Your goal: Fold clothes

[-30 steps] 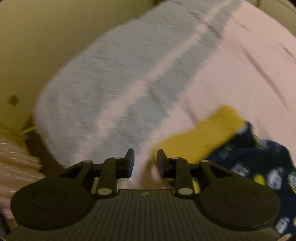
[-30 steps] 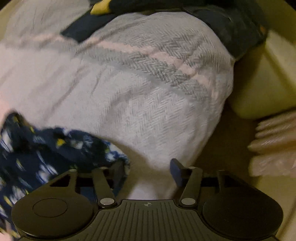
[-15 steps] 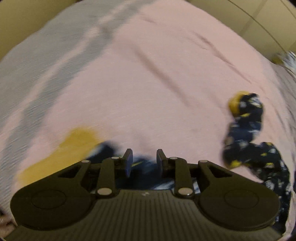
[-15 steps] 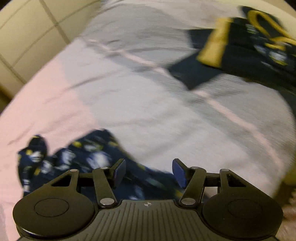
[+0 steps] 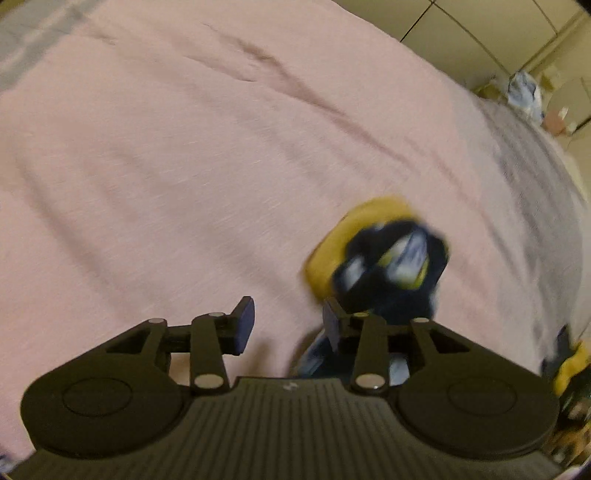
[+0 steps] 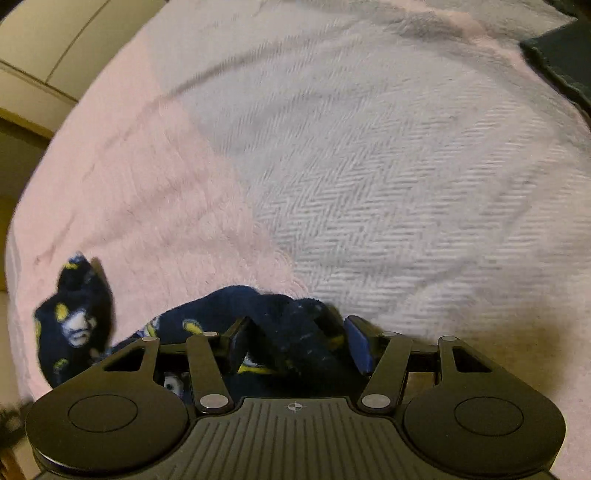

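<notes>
A navy garment with white and yellow prints and a yellow cuff (image 5: 384,266) lies crumpled on a pink bed cover (image 5: 184,155). My left gripper (image 5: 288,325) is open over the pink cover, its right finger touching the garment's edge. In the right wrist view the same navy garment (image 6: 280,317) bunches between the fingers of my right gripper (image 6: 295,343), which is open around the cloth. Another end of the garment (image 6: 77,321) sticks up at the left.
A grey herringbone blanket (image 6: 388,177) covers the right part of the bed beside the pink cover (image 6: 140,192). A dark garment (image 6: 561,62) lies at its far right corner. Cream cabinet panels (image 5: 480,33) stand behind the bed.
Both grippers swung across the bed toward the navy garment. The left gripper opened wider and now touches the cuffed end. The right gripper came down so the cloth sits between its fingers.
</notes>
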A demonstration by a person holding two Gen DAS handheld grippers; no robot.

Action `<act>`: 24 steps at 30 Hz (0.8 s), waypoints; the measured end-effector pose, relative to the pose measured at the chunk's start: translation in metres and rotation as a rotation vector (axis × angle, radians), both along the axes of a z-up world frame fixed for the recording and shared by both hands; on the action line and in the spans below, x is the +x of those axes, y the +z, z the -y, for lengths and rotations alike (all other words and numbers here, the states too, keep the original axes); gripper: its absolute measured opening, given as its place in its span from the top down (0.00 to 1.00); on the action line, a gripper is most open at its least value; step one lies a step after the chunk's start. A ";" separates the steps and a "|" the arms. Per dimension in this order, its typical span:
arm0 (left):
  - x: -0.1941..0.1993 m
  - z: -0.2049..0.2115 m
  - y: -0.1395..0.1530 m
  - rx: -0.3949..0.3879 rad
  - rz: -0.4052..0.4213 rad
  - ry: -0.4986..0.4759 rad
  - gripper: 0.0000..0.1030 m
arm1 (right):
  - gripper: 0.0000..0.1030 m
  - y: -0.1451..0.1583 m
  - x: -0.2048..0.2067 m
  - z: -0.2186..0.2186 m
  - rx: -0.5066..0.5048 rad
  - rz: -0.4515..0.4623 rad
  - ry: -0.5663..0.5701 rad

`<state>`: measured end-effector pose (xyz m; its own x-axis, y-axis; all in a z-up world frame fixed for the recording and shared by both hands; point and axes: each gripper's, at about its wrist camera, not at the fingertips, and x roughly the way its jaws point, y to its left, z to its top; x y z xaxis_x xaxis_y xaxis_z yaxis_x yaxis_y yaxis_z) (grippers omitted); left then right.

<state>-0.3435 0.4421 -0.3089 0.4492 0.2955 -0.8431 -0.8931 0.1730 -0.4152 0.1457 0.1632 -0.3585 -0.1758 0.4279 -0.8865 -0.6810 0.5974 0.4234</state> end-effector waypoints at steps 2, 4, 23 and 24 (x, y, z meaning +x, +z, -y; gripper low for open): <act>0.017 -0.023 -0.015 -0.028 0.051 0.014 0.57 | 0.81 -0.002 0.005 0.004 0.004 0.006 -0.002; 0.033 -0.040 -0.036 -0.086 0.080 0.041 0.56 | 0.82 0.001 0.014 0.015 0.037 0.011 -0.055; -0.160 0.015 0.185 0.341 0.073 0.549 0.91 | 0.85 0.116 0.090 0.126 0.403 0.178 -0.491; -0.163 0.013 0.191 0.362 0.034 0.549 0.89 | 0.85 0.114 0.091 0.119 0.397 0.171 -0.499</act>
<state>-0.5061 0.4289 -0.1180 0.1767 0.7517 -0.6354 -0.8790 -0.1700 -0.4455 0.2368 0.0444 -0.2443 0.2573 0.7220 -0.6422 -0.4402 0.6792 0.5873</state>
